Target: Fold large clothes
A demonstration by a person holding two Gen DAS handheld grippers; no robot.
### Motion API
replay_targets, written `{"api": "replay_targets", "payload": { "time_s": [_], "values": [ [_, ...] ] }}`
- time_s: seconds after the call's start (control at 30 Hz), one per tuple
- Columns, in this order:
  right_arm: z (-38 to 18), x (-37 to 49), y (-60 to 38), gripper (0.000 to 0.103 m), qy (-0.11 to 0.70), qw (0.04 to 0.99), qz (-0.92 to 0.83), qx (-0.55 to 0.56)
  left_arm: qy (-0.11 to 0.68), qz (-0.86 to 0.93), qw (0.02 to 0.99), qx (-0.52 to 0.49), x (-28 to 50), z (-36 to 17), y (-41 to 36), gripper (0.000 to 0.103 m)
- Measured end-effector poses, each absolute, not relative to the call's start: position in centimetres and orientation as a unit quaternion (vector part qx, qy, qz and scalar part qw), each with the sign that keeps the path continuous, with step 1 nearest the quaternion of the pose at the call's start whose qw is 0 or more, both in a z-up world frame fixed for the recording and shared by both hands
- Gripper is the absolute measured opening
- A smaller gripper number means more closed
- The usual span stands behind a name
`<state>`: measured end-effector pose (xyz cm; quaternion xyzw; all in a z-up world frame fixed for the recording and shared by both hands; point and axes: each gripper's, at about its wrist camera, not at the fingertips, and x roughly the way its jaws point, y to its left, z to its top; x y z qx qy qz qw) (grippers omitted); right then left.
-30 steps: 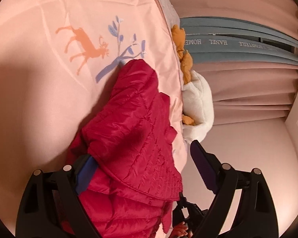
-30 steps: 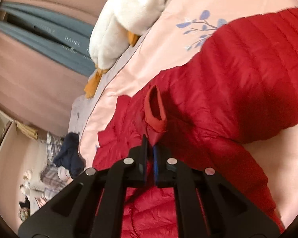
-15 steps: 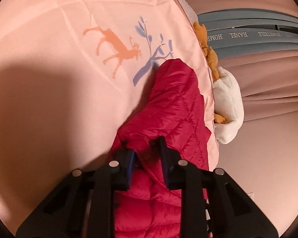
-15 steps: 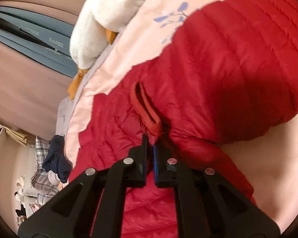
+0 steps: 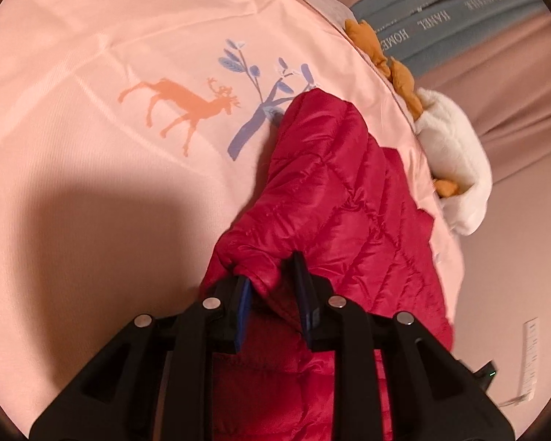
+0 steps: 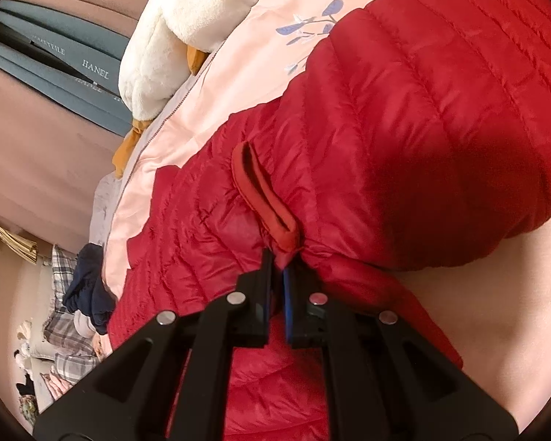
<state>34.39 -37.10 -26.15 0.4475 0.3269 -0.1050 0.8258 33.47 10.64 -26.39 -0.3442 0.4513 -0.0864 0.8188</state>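
A red quilted down jacket point(image 5: 334, 191) lies on a pink bedspread point(image 5: 92, 202) printed with an orange deer and a blue branch. My left gripper point(image 5: 272, 283) is shut on a puffy fold of the jacket's edge, the fabric bunched between its blue pads. In the right wrist view the same jacket point(image 6: 422, 110) fills the frame, one quilted part folded over the rest. My right gripper point(image 6: 278, 270) is shut on the jacket just below its red ribbed cuff point(image 6: 264, 198).
A white plush duck with orange feet point(image 5: 455, 169) lies at the bed's edge, also in the right wrist view as the plush duck point(image 6: 187, 29). Grey-blue boxes point(image 6: 55, 55) stand by a curtain. Dark clothes point(image 6: 88, 290) and plaid fabric point(image 6: 62, 330) sit past the bed's far end.
My left gripper went from wide open around the jacket to shut on a fold of it, then rolled and shifted. The right gripper kept its hold, and the jacket came closer in its view.
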Motion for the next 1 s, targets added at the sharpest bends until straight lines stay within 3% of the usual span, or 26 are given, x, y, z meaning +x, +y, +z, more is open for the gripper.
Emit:
{"api": "replay_targets", "payload": {
  "time_s": [0.23,1.0],
  "values": [
    [-26.0,34.8,-36.8,0.005,0.342,0.834,-0.112,0.418,0.454,-0.075,0.839,-0.289,33.4,-25.8,9.5,0.025],
    [-25.8,34.8,-37.2,0.010,0.355,0.830,-0.111,0.415,0.458,-0.056,0.851,-0.252,33.3,-25.1,8.3,0.025]
  ]
}}
